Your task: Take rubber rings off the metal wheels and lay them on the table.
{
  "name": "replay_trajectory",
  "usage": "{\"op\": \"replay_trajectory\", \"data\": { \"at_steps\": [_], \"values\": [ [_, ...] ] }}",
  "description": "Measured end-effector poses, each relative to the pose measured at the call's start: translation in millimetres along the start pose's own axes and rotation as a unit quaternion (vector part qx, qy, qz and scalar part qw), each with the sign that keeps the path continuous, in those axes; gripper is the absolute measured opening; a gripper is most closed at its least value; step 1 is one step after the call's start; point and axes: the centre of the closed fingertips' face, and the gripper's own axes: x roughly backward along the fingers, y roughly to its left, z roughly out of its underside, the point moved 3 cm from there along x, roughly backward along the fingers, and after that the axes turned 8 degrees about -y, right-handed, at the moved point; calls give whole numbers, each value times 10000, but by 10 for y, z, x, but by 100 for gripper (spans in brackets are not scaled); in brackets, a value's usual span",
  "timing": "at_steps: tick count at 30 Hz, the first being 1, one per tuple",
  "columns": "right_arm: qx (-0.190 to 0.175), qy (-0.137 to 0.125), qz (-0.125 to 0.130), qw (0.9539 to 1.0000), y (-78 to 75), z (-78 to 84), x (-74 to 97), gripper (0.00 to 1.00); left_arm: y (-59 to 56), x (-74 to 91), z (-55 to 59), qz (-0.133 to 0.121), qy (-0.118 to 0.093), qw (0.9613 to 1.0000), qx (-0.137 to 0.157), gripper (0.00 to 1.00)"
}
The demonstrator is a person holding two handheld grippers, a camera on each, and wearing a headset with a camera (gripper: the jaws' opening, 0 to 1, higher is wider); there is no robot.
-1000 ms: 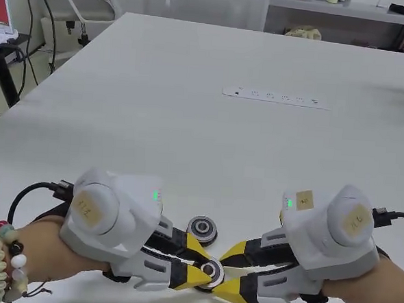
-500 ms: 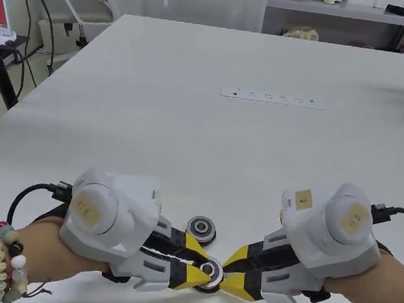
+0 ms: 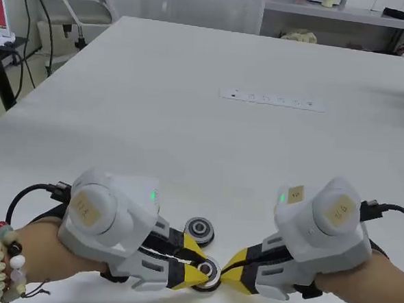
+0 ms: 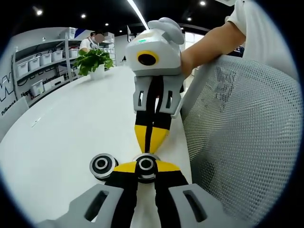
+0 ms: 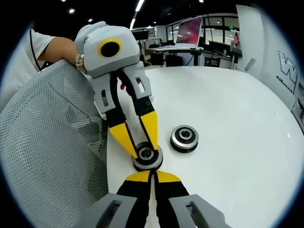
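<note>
The metal wheel [image 5: 147,156], with its rubber ring [image 5: 135,161] on, is sitting at the table's [image 3: 257,148] near edge. Your left gripper [image 4: 146,167] is clamping it while your right gripper [image 5: 152,176] is pressing closed tips at the rim; its hold on the rubber is unclear. You're probably starting the peel, so pull past the second wheel [image 3: 201,228] into open tabletop.

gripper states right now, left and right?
Left gripper: closed on the metal wheel.
Right gripper: closed, tips against that wheel's rim; whether it pinches anything cannot be told.

Yellow-tipped left tool [image 3: 200,266], black-and-silver wheel [image 3: 210,269], white table [image 3: 190,123]
</note>
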Motion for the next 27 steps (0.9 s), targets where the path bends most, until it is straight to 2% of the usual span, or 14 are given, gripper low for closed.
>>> {"op": "replay_trajectory", "data": {
  "at_steps": [1,4,5,6,7,8,9,10,12,15,19,21,22,27],
  "values": [
    [-27,6,32,10000,-1,1,-2,0,7,3,2,-13,0,10000,6,7],
    [-664,-149,51,9977,-14,1,-4,0,8,7,3,-22,-5,10000,13,7],
    [-884,-231,35,9958,-16,0,0,0,8,7,3,-23,-5,10000,14,7],
    [-1356,-300,86,9903,-28,11,13,0,8,9,3,-23,-5,10000,11,7],
    [-1583,-256,69,9870,-24,24,16,0,8,8,3,-22,-9,10000,15,7],
    [-1392,-224,59,9900,-60,24,24,0,6,3,0,-27,-23,10000,22,7],
    [-1424,-198,63,9896,-58,23,20,0,7,-1,-2,-34,-28,10000,21,7],
    [-1673,-157,103,9857,-48,33,24,0,7,-2,-3,-33,-26,10000,18,7],
    [-2316,-168,91,9726,-51,35,20,0,7,1,-3,-37,-38,10000,19,7],
    [-2847,-324,19,9581,-76,30,44,0,6,5,-2,-44,-63,10000,36,7],
    [-3117,-470,-36,9490,-82,-12,89,0,6,5,-3,-51,-61,10000,36,7],
    [-3519,-593,-137,9340,-62,-60,100,0,3,5,-4,-52,-61,10000,35,7],
    [-3411,-570,-101,9383,-78,-35,96,0,3,5,-4,-53,-60,10000,35,7],
    [-3500,-649,-166,9344,-42,-76,99,0,0,4,-6,-60,-72,10000,25,7]
  ]
}}
